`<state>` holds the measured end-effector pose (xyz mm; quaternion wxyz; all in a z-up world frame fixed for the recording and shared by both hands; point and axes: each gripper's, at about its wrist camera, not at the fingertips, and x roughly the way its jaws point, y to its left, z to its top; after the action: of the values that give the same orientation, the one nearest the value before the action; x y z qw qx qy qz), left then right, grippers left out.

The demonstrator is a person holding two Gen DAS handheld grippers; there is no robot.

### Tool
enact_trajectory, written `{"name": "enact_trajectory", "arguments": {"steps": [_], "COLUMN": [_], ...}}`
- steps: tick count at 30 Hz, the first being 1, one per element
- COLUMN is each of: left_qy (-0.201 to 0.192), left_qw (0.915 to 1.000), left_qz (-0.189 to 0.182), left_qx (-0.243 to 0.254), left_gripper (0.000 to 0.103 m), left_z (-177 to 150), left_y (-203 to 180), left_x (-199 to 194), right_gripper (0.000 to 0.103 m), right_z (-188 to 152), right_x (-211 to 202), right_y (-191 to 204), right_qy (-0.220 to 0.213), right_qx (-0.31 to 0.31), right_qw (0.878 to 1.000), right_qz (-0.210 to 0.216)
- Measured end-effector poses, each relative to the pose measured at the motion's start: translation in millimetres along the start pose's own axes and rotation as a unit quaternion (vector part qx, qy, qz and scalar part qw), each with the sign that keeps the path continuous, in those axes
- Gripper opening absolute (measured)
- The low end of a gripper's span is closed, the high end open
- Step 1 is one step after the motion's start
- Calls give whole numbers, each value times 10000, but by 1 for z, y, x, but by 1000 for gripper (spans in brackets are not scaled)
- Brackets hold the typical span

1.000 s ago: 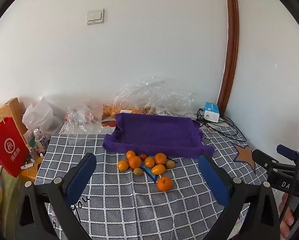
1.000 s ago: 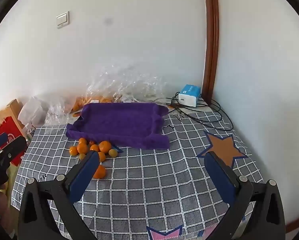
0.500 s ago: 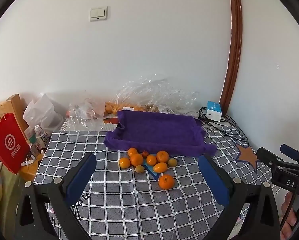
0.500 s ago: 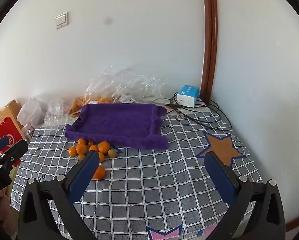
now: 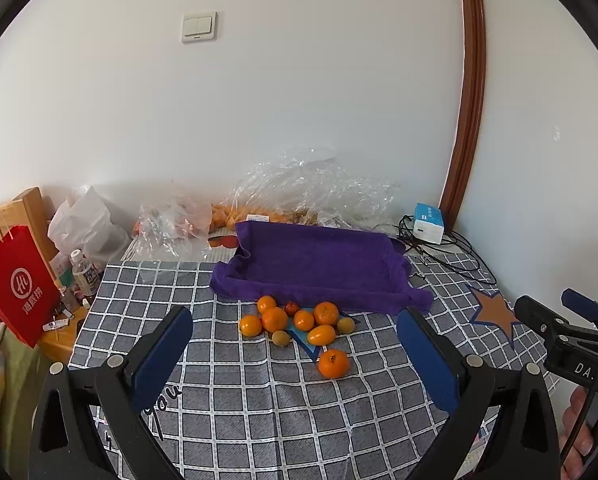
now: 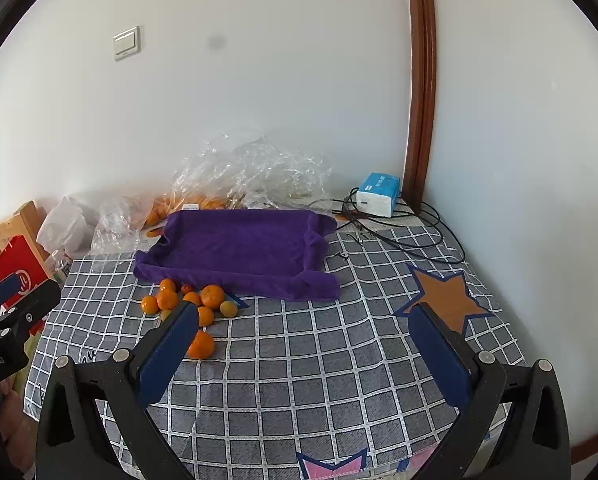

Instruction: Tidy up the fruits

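Several small orange and greenish fruits (image 5: pixel 297 320) lie in a cluster on the checked tablecloth, just in front of a purple towel-lined tray (image 5: pixel 319 264). One orange (image 5: pixel 333 363) sits apart, nearer to me. My left gripper (image 5: pixel 295 356) is open and empty, held above the table short of the fruits. My right gripper (image 6: pixel 303 344) is open and empty over the cloth to the right of the fruit cluster (image 6: pixel 187 304). The lone orange (image 6: pixel 201 345) lies by its left finger. The tray (image 6: pixel 239 248) is beyond.
Crumpled clear plastic bags (image 5: pixel 311 192) with more fruit lie against the wall behind the tray. A blue-white box (image 5: pixel 429 223) with black cables (image 6: pixel 403 232) sits at the back right. A red paper bag (image 5: pixel 17 284), a bottle and a wooden chair stand at the left.
Both grippers have drifted slightly; the left view has tilted up a little, so the fruits and tray sit lower in it. Nothing on the table has moved.
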<state>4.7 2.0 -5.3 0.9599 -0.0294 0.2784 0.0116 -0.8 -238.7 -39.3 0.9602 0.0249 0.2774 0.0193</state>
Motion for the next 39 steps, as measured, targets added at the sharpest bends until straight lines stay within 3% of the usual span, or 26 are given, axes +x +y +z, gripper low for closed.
{"name": "enact_trajectory", "arguments": {"steps": [39], "left_qy": [23], "left_qw": [10000], "left_qz": [-11], "left_qx": [-85], "left_gripper": [103], "left_z": [-2], "left_y": [3], "left_x": [-7], "right_gripper": [103], "right_z": [-4], "right_x": [-6], "right_y": [2], "right_qy": [-47], "right_qx": [-20], "right_qw": [10000], "right_qz": [-3]}}
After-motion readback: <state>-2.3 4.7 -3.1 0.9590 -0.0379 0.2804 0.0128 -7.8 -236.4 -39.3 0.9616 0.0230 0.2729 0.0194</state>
